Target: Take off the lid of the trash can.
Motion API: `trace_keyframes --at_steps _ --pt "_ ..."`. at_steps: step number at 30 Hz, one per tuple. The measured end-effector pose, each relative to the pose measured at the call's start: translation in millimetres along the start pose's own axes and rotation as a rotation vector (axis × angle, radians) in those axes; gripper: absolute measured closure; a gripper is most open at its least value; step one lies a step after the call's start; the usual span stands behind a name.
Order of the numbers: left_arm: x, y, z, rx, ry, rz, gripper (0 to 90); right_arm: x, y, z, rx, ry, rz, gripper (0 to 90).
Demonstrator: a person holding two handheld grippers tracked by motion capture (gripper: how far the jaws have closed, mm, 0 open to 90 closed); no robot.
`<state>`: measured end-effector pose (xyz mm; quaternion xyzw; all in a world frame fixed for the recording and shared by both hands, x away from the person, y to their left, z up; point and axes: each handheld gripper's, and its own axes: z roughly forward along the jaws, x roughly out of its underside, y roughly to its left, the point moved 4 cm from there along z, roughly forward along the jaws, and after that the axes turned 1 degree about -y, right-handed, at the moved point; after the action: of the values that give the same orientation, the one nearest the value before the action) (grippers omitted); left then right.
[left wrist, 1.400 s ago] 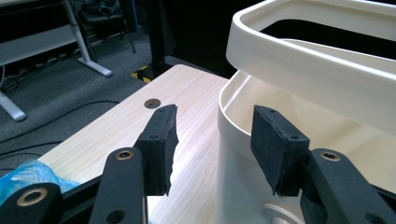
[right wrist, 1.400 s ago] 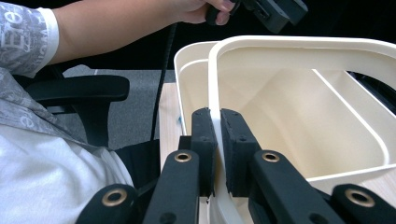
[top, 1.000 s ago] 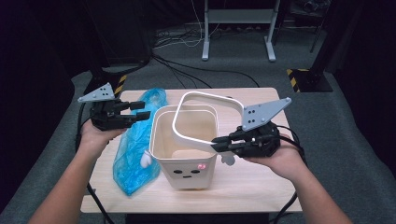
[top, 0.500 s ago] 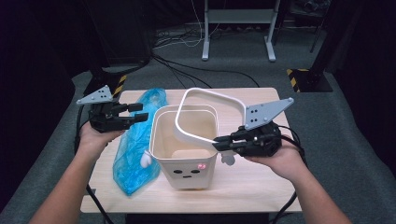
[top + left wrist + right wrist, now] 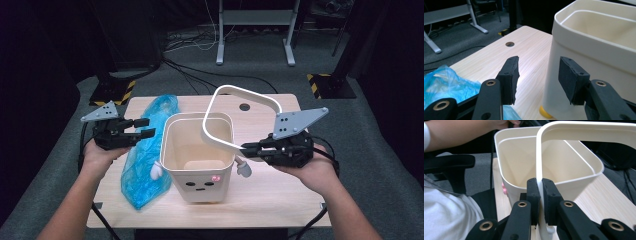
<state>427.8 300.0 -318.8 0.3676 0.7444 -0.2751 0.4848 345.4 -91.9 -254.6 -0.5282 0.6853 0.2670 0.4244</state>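
In the high view, a cream bin [image 5: 197, 155] with a small face on its front stands upright on the wooden table [image 5: 280, 195], near the middle and closer to the front edge. Its rim frame [image 5: 240, 117], a white loop, is lifted and tilted above the right side of the bin opening. The right gripper [image 5: 246, 149] is closed on the lower edge of this frame, just beside the bin's right wall. The left gripper [image 5: 145, 128] is held above the left part of the table with its jaws apart and nothing between them. Under it lies a blue plastic bag [image 5: 147, 155], stretched from the back edge toward the front left corner and touching the bin's left side.

In the left gripper view, the left gripper [image 5: 537, 75] has its two black jaws wide apart, with bare table between them. The bin [image 5: 596, 42] stands just beside the right jaw. The bag [image 5: 446, 85] is at the lower left, and a round hole [image 5: 510, 44] is in the table farther away.

In the right gripper view, the right gripper [image 5: 541, 195] pinches the thin edge of the frame [image 5: 584, 130] between its pads. The bin [image 5: 524, 165] opens behind it, and a person's forearm [image 5: 459, 132] is at the top left.
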Motion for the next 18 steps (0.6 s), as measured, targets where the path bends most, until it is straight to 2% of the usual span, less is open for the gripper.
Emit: trace_keyframes --at_steps 6,18 --pt "13.3 -0.3 -4.8 -0.020 0.016 0.005 50.4 6.9 -5.5 -7.9 0.048 0.015 0.011 84.6" --pt "38.8 -6.0 -8.7 -0.031 0.029 0.005 50.4 24.6 -19.2 -23.5 0.135 0.019 0.052 84.6"
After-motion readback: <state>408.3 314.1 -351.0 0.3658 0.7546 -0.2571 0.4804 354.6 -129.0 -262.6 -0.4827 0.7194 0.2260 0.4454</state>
